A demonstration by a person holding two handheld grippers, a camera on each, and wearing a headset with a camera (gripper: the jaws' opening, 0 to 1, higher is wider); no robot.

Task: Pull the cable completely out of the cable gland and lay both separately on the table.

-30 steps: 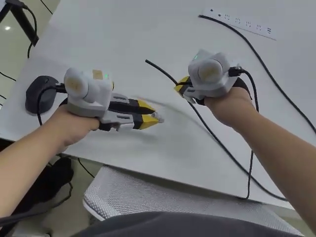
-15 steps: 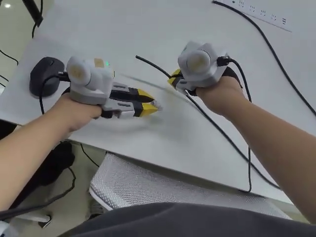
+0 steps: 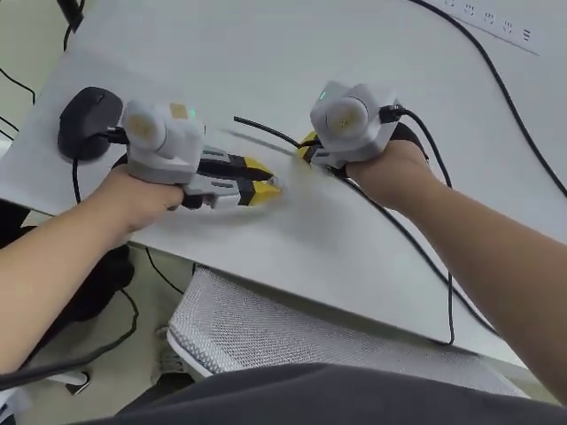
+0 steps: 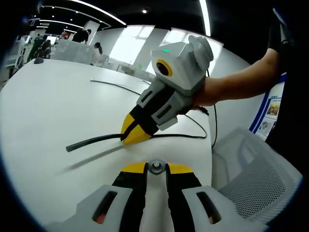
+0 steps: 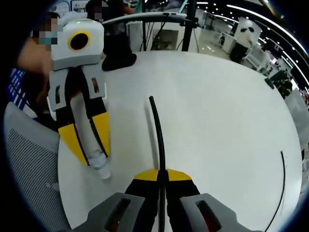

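Note:
My left gripper [image 3: 266, 189] is shut on a small pale cable gland [image 5: 100, 163], which sticks out between its yellow tips [image 4: 156, 167] just above the white table [image 3: 266, 53]. My right gripper [image 3: 306, 153] is shut on the black cable [image 5: 158, 130], a short way from the cable's free end [image 3: 237, 119]. That free end lies bare on the table and points away from the gland. Gland and cable are apart, with a small gap between the two gripper tips.
A black mouse-shaped device [image 3: 89, 124] with a cord sits at the table's left edge. A white power strip [image 3: 492, 19] and its long black cord [image 3: 505, 97] lie at the far right. A white mesh chair [image 3: 266, 336] stands below the near table edge.
The head camera has shifted, so everything sits lower left in the picture. Both grippers keep their holds and stand slightly closer together.

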